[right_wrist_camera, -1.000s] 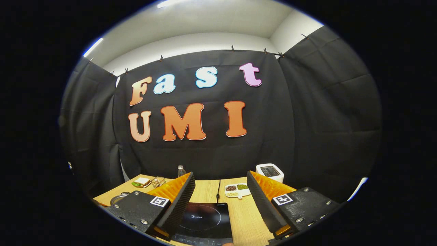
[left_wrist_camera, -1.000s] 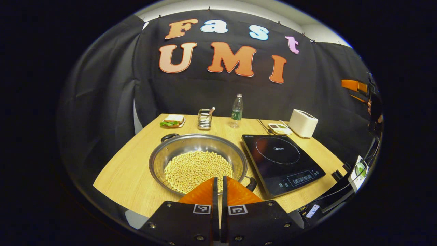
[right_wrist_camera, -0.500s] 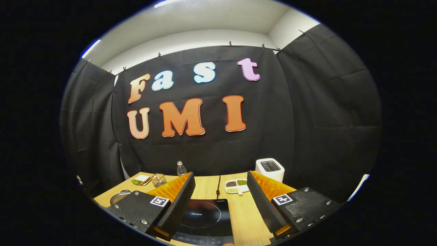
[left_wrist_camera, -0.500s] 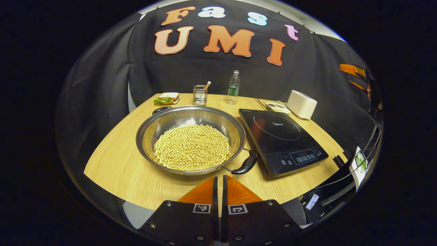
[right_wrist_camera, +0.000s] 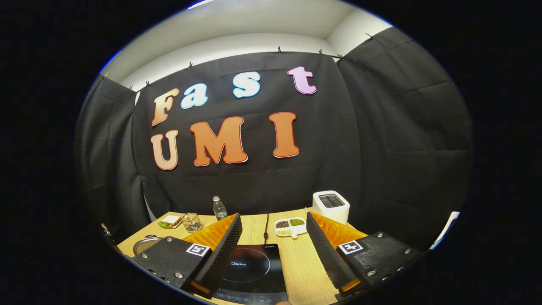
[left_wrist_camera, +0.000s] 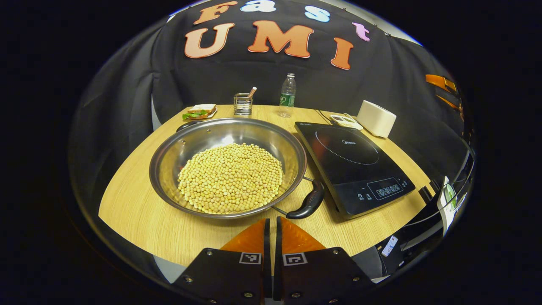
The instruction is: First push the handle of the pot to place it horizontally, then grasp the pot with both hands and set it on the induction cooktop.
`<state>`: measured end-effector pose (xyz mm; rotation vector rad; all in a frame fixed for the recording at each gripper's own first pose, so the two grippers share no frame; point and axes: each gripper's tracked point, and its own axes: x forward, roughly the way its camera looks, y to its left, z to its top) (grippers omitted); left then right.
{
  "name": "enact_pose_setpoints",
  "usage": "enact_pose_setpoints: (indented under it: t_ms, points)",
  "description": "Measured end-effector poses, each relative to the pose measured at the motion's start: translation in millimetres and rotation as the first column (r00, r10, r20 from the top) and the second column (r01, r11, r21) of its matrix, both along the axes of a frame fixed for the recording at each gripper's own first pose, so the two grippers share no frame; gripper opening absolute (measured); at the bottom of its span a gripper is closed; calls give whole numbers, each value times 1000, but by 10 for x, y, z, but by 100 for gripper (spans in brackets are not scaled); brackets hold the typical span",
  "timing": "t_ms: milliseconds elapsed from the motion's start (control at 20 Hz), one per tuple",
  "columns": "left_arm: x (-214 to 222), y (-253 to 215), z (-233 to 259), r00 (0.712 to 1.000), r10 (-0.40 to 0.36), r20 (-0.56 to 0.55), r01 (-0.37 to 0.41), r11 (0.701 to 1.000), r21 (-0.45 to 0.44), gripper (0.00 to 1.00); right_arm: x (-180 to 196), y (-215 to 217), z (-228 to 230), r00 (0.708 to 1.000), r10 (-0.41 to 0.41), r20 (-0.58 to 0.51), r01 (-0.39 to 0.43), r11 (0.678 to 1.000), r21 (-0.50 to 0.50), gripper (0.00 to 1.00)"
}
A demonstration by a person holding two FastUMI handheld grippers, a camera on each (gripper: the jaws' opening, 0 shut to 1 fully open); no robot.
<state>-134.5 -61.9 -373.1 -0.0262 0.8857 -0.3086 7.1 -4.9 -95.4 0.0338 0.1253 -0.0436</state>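
Observation:
A wide steel pot full of pale beans stands on the wooden table in the left gripper view. One black handle points toward the near right, the other toward the far left. The black induction cooktop lies just right of the pot. My left gripper is shut with nothing in it, just short of the pot's near rim and left of the near handle. My right gripper is open above the cooktop. The pot's rim peeks out at its lower left.
Along the table's back stand a sandwich on a plate, a wire holder, a water bottle, a small divided dish and a white toaster. A cable runs back from the cooktop.
The left gripper view has tipped downward and shifted, so the pot now lies wholly beyond the fingertips with its near handle uncovered. The right gripper view shows a little more of the table.

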Motion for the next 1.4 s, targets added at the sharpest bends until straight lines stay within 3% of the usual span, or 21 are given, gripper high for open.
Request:
enact_pose_setpoints:
  t_ms: [50,500,850,1400]
  points:
    - [14,-9,-24,1000,-4,-1,4,1000,6,2,11,-11,-13,1000,-1,-3,1,1000,-1,95]
    - [159,-247,-48,998,-60,1,60,998,34,2,55,-182,-61,999,-49,10,49,998,-29,95]
    - [386,-491,-110,996,-84,-2,84,996,21,2,93,-399,-188,995,-98,2,98,993,-68,95]
    - [691,-762,-211,995,-99,-5,99,995,-5,1,260,-617,-367,990,-133,-33,132,990,-52,95]
